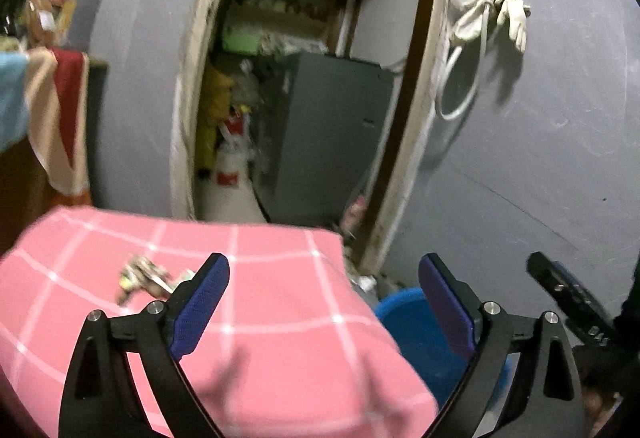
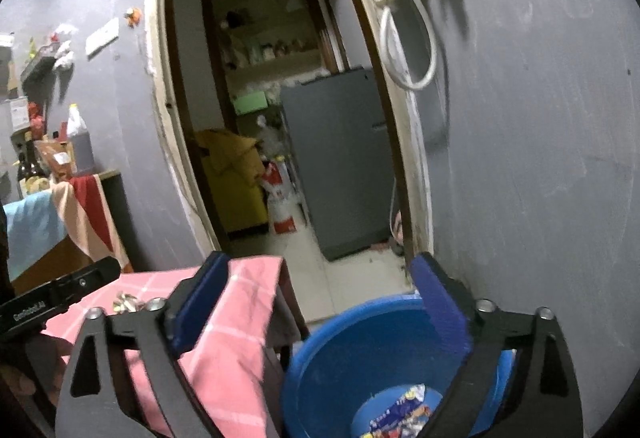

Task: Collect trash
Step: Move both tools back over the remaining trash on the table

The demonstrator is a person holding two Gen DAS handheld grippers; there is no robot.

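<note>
Hovering above a desk (image 1: 260, 318) covered with a pink checked cloth, the left gripper (image 1: 324, 302) has its blue-padded fingers spread wide apart and nothing between them. A small crumpled piece of trash (image 1: 142, 276) lies on the cloth, just left of the left finger and not touching it; it is blurred, so its details cannot be made out. In the right wrist view the same trash (image 2: 127, 301) shows as a small pale wad on the pink cloth, near the dark body of the left gripper at the left edge.

The right gripper (image 2: 320, 302) is also released, fingers wide apart and empty. It hangs above a blue plastic basin (image 2: 320, 366) that sits low beside the desk's right end, close to a grey wall (image 2: 540, 158). A colourful printed wrapper (image 2: 404, 412) lies at the bottom of the basin. From the left wrist view only part of the blue basin (image 1: 416, 334) shows between the fingers, beyond the cloth's edge.

Behind both grippers an open doorway (image 2: 168, 118) leads to a second room with a grey refrigerator (image 2: 336, 158). Pale gloves (image 1: 508, 12) and a white looped cord hang on the wall to the right of the doorway.
</note>
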